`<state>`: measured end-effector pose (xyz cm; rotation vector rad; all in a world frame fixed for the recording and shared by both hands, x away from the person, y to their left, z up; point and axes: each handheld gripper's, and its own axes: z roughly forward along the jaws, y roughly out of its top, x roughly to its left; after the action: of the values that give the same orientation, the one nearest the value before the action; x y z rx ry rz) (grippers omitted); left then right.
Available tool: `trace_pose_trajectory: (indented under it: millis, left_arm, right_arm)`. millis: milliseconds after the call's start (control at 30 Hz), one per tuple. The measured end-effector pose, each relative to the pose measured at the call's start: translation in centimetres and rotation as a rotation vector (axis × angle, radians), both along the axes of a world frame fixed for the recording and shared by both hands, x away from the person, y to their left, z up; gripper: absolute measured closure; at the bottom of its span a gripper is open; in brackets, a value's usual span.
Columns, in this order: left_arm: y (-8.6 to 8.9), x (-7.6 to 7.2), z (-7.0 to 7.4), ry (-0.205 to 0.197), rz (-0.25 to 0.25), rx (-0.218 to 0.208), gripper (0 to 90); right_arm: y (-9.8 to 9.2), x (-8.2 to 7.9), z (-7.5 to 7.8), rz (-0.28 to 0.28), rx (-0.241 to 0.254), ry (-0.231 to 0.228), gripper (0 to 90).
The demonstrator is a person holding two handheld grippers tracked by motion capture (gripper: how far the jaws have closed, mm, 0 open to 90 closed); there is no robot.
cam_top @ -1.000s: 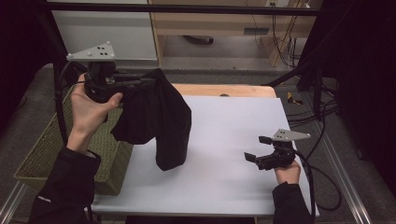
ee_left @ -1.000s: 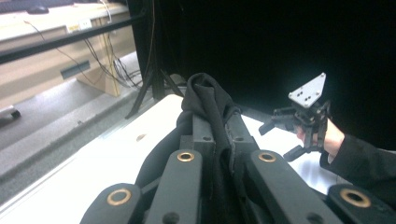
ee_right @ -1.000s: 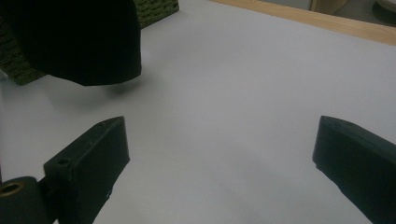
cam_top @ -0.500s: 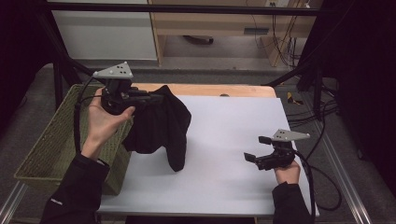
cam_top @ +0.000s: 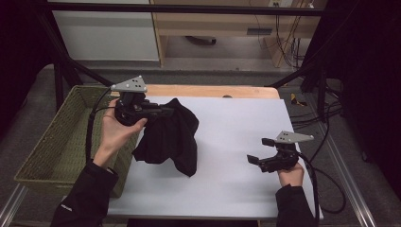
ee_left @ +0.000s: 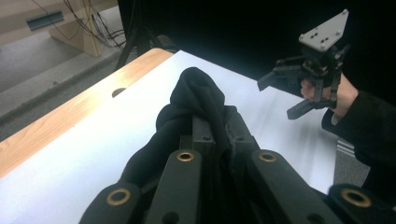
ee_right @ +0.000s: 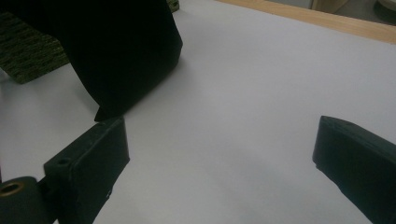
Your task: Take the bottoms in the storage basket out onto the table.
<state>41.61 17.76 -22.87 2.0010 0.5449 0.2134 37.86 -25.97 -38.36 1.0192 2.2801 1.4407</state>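
Black cloth [cam_top: 169, 138], crumpled and bunched, hangs pinched at its top, lower folds draping onto the white table surface [cam_top: 236, 142] just beside the green wicker basket [cam_top: 52, 151].

- We count one black cloth [cam_top: 168, 137].
- We see one green woven basket [cam_top: 56, 142].
- We hold two grippers: left gripper [cam_top: 163, 112], right gripper [cam_top: 258, 151].
- Possibly one hole in the wooden edge [ee_left: 118, 92].

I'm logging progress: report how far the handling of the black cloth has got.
Done: the left gripper is shut on the black cloth, clear of the basket. In hand: the cloth droops onto the white table. Left: the right gripper waits open, holding nothing.
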Motion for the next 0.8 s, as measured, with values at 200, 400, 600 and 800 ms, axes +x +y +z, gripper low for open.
trace_pose_trajectory:
  millis: [200,400,600,800]
  left_arm:
    - [-0.7,0.0,-1.1,0.013,-0.01,0.011,85.3]
    - [-1.3,0.0,-2.2,0.023,-0.022,0.024,85.2]
    - [-2.1,0.0,-3.3,0.035,-0.033,0.046,85.2]
    - [-2.8,0.0,-4.3,0.051,-0.042,0.06,85.2]
  right_arm:
    - [0.0,0.0,0.0,-0.001,0.0,0.001,4.1]
    - [0.1,0.0,-0.1,0.001,0.0,0.002,4.1]
    - [0.1,0.0,0.0,0.0,0.0,0.002,4.1]
    - [0.1,0.0,0.0,0.001,0.0,0.002,4.1]
